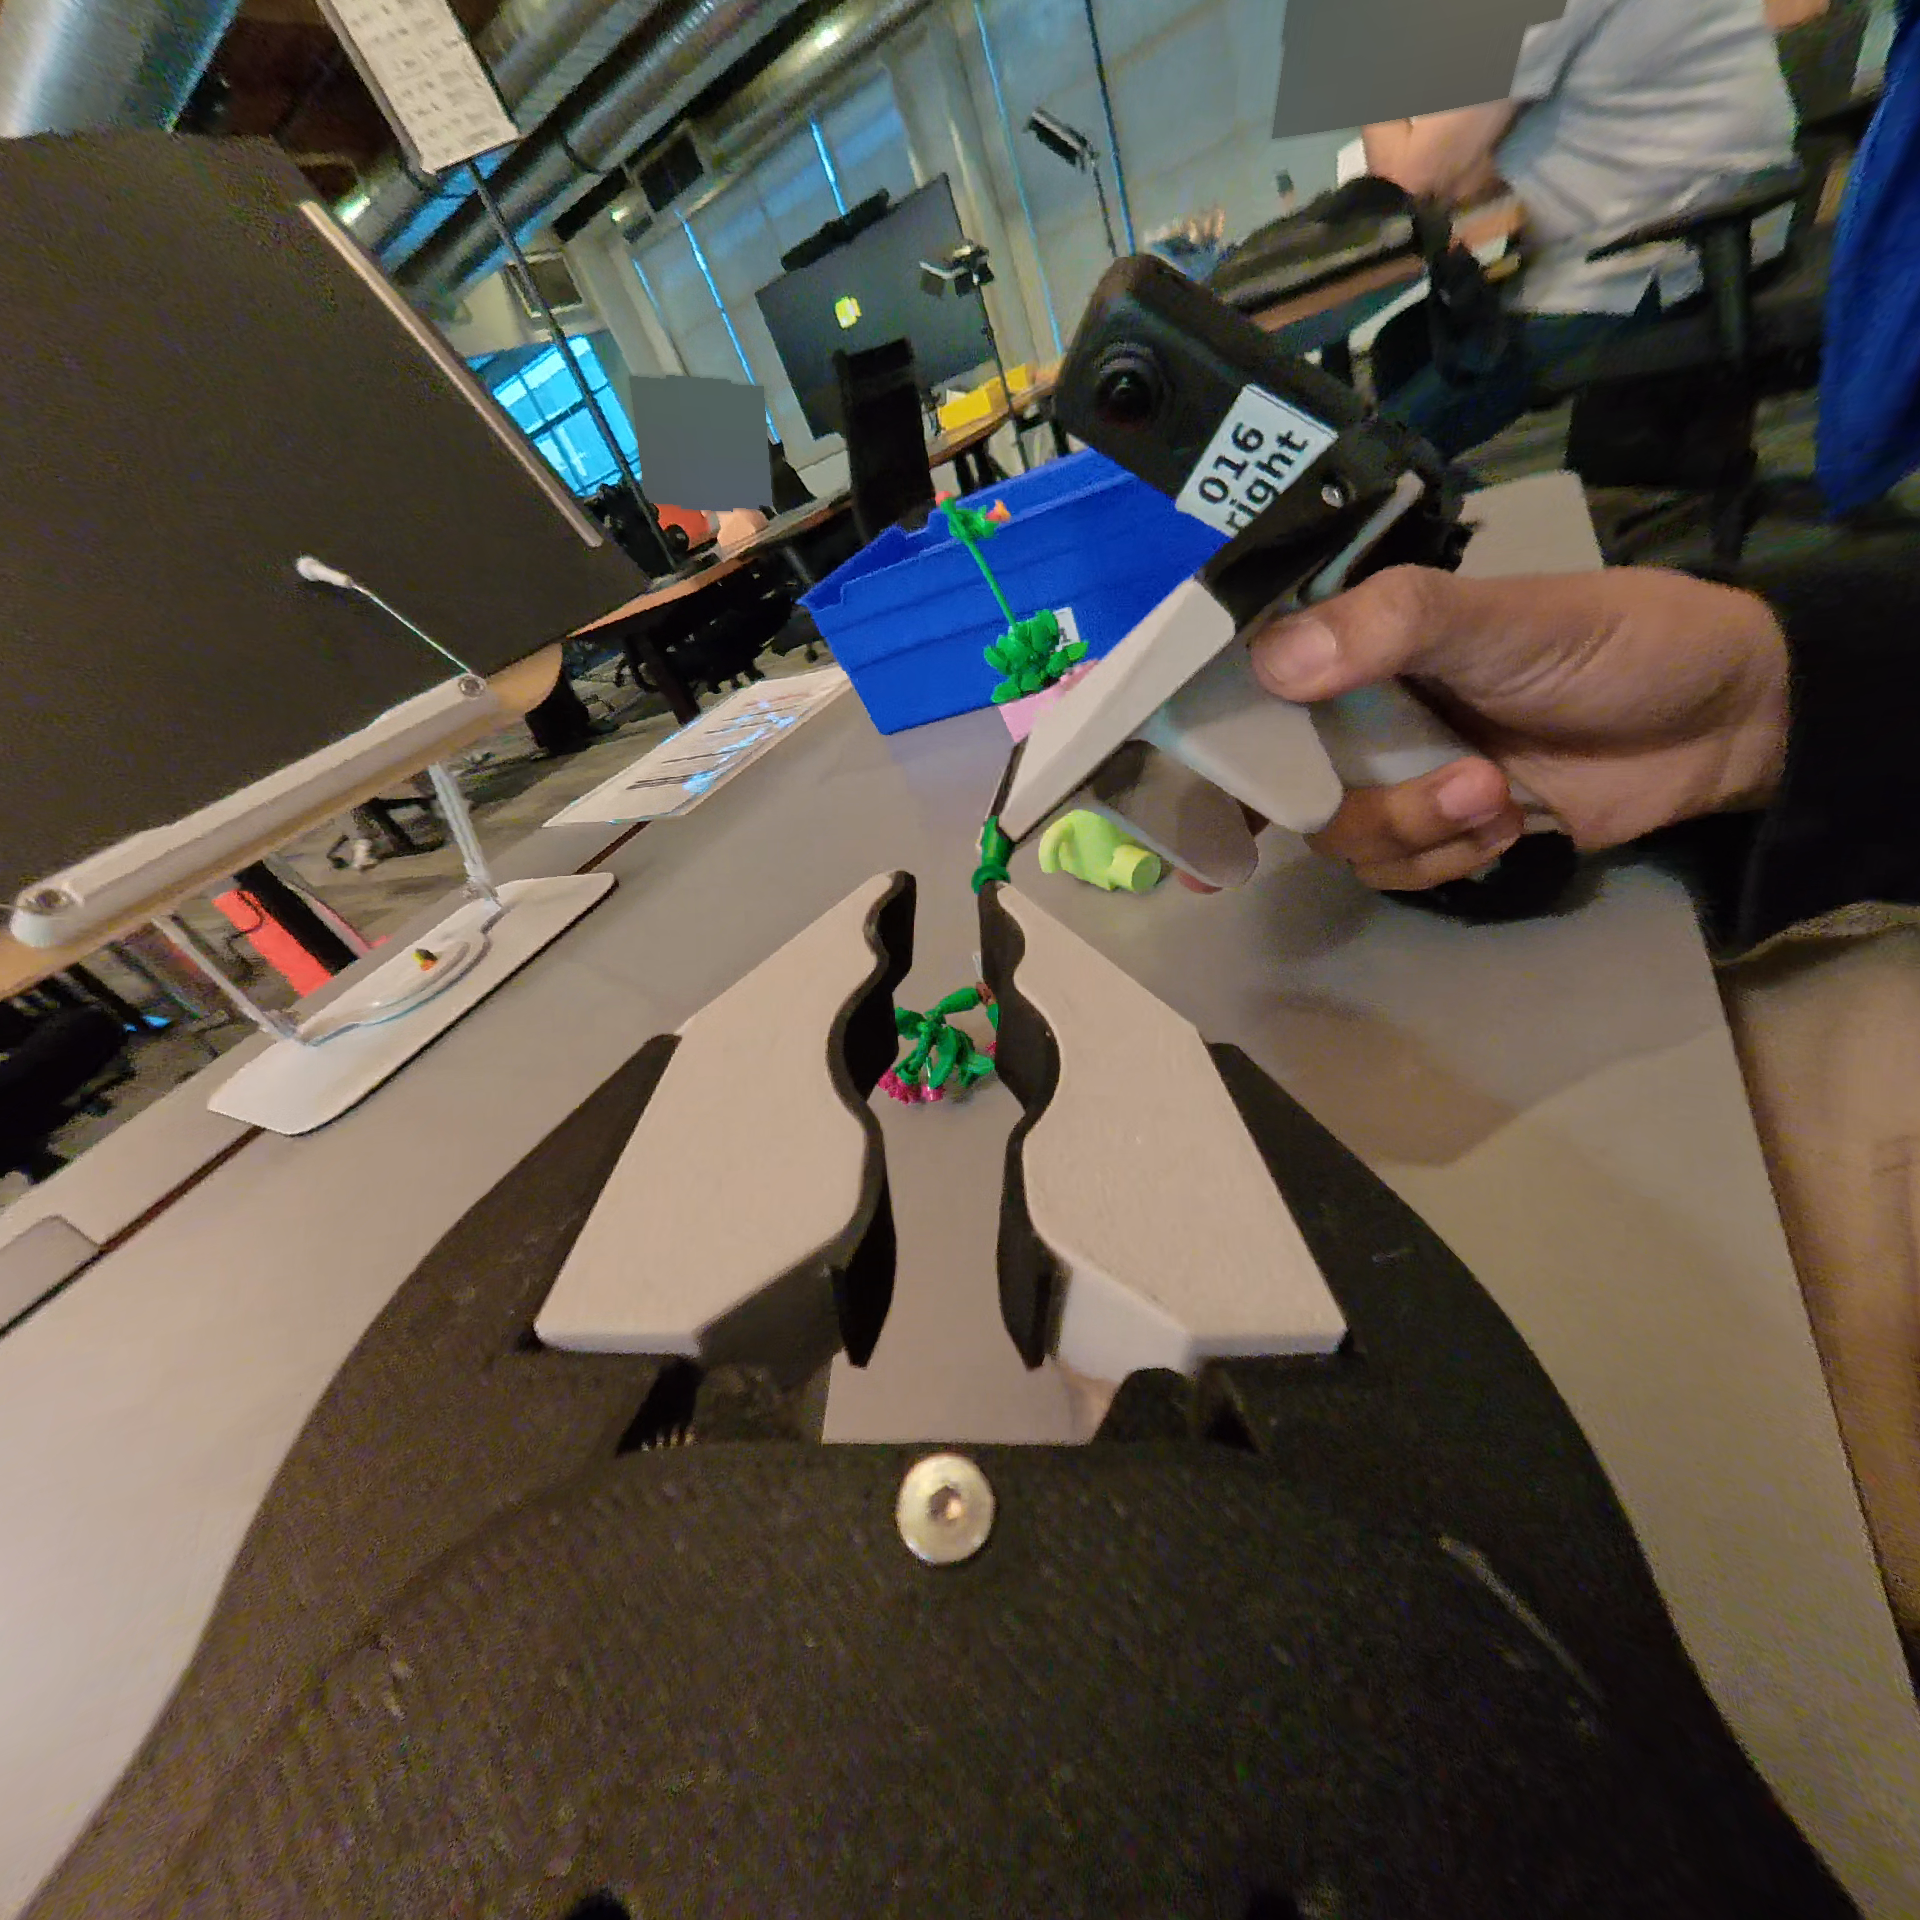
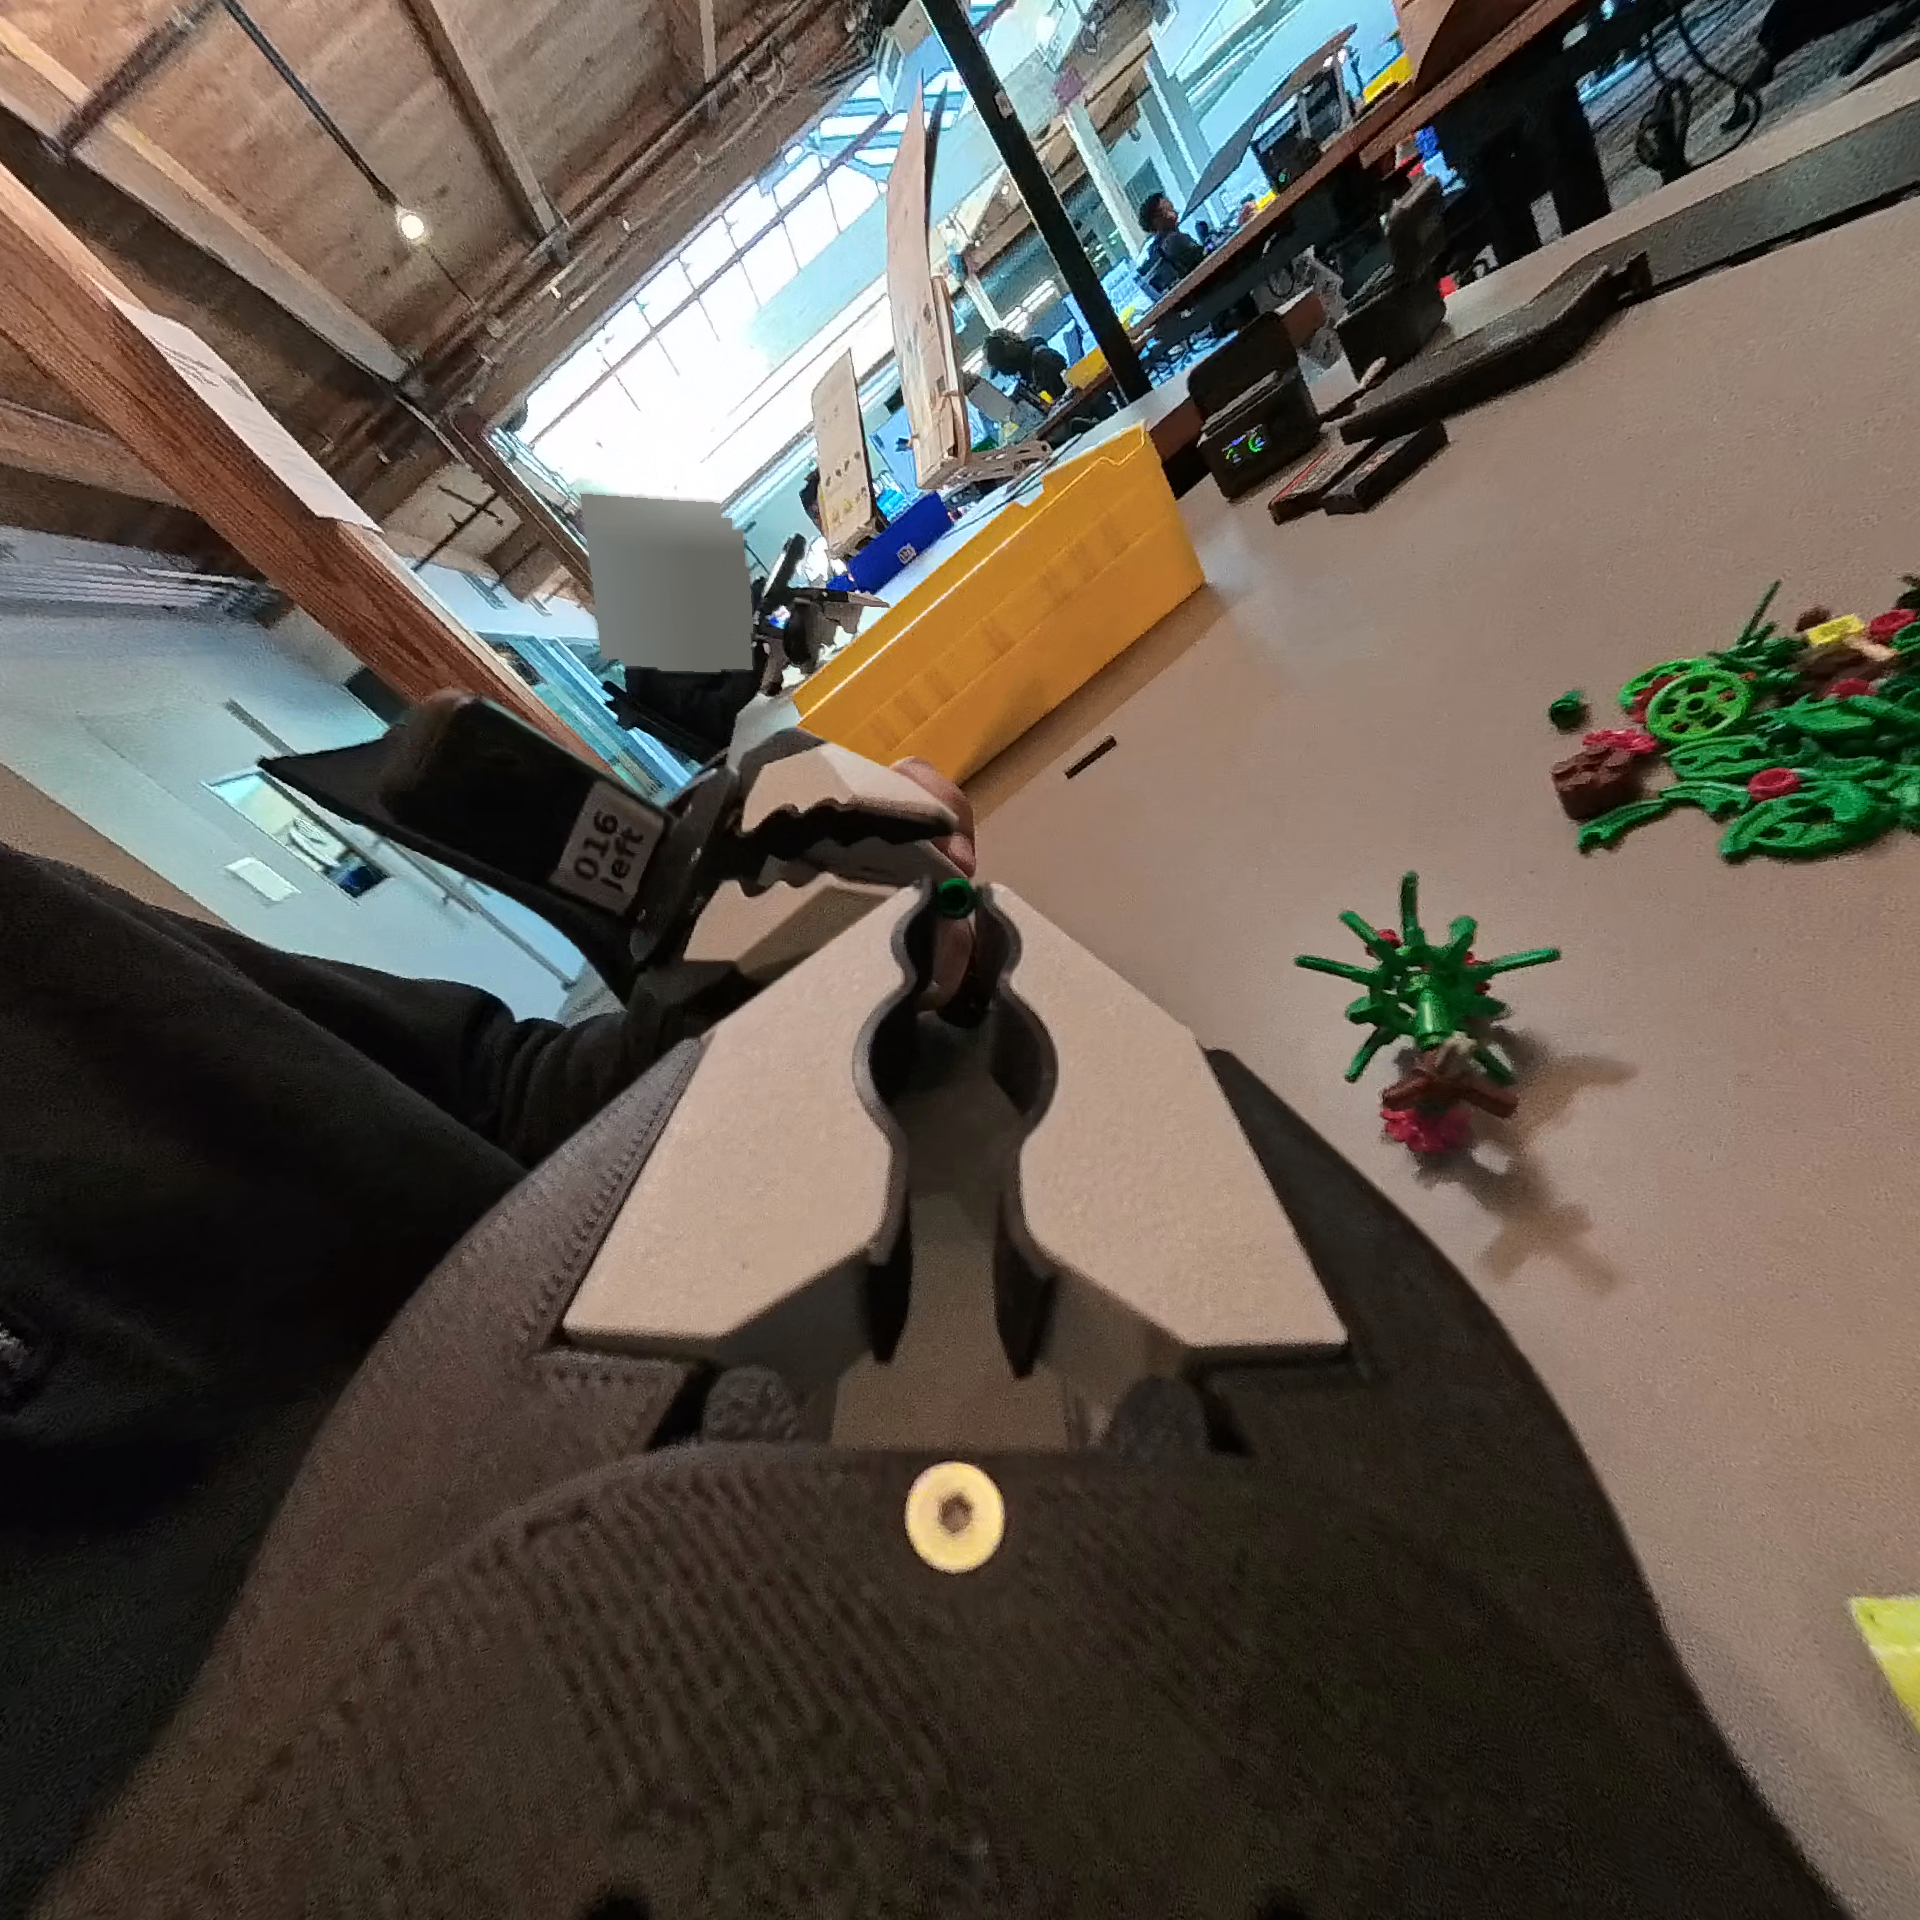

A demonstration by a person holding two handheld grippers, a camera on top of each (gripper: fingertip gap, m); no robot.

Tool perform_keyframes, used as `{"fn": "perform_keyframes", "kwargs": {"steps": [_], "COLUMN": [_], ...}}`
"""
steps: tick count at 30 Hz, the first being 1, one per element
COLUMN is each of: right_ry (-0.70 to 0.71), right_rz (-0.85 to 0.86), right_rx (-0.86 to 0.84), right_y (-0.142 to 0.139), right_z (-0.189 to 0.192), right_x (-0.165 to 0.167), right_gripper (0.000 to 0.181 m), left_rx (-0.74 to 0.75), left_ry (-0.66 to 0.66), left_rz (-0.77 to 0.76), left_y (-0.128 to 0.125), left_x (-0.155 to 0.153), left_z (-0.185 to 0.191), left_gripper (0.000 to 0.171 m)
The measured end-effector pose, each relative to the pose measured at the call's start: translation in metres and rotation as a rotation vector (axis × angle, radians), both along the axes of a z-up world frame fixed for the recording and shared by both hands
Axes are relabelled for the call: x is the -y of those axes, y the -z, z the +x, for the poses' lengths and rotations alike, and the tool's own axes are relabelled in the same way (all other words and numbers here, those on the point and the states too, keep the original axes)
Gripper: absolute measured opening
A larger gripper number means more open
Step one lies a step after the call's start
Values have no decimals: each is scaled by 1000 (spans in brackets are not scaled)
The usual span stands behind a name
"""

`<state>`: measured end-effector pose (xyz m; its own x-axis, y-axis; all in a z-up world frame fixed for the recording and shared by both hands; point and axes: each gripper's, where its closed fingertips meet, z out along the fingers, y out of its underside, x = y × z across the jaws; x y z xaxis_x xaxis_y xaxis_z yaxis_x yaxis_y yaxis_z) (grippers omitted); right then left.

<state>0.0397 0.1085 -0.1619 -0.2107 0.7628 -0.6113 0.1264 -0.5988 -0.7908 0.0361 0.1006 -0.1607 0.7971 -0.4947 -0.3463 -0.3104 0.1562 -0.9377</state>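
Observation:
My right gripper (image 2: 951, 906) is shut on a short green toy stem (image 2: 952, 896) that sticks out of its tips. In the left wrist view the right gripper (image 1: 1003, 826), held by a hand, points down-left with the stem (image 1: 990, 860) hanging from its tips. My left gripper (image 1: 945, 899) is open by a narrow gap and empty, its right fingertip right beside the stem's lower end. A green toy plant cluster with pink bits (image 1: 935, 1049) lies on the table under the left gripper's fingers; it also shows in the right wrist view (image 2: 1423, 1018).
A blue bin (image 1: 914, 623), a toy flower in a pink pot (image 1: 1034, 660) and a lime green piece (image 1: 1101, 857) sit beyond. A black panel on a white stand (image 1: 416, 997) is at left. A yellow bin (image 2: 1008, 634) and a pile of green toy parts (image 2: 1787, 758) lie on the grey table (image 2: 1351, 727). Less than 4 cm separates the two grippers' tips.

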Motion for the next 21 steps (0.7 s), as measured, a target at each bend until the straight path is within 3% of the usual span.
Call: {"fn": "perform_keyframes", "kwargs": {"steps": [12,21], "right_ry": [-25,-46], "right_rz": [6,4], "right_rx": [-23,-21], "right_y": [-1,0], "right_z": [-3,-4], "right_x": [8,12], "right_gripper": [4,4], "left_rx": [32,16], "left_ry": [115,105], "left_rz": [-60,-78], "left_y": [2,5], "left_x": [6,5], "left_z": [6,7], "left_gripper": [15,3]}}
